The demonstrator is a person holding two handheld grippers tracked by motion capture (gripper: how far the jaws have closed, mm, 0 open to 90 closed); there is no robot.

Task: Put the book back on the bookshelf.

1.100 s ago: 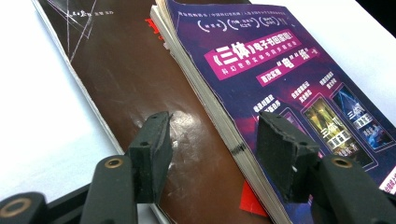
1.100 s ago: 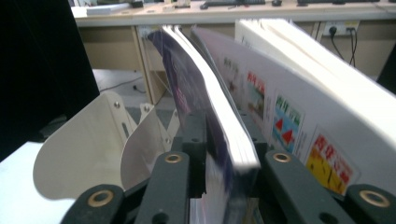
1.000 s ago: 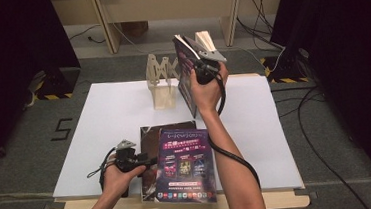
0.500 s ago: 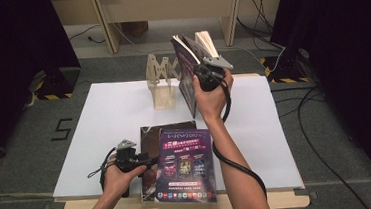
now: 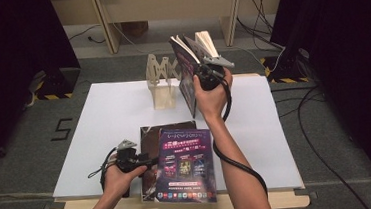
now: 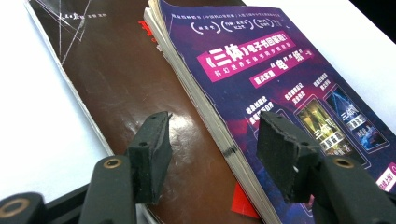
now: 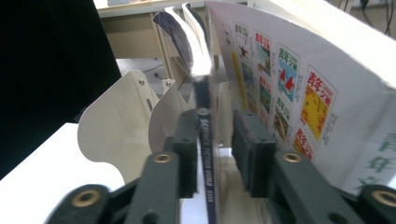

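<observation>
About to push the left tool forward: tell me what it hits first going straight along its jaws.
Probably the purple-covered book: its page edge sits right between the open jaws of the left tool, atop the brown book. Depth is uncertain; the left jaw may touch the brown cover first.

right gripper (image 5: 201,68) gripping upright magazine (image 5: 187,72), wooden rack (image 5: 162,84)

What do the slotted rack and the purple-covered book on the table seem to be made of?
Slotted rack: likely thin plywood or similar board, pale and matt, with cut scalloped dividers and visible rivets. Purple-covered book: paper pages under a glossy printed card cover, which catches light.
</observation>
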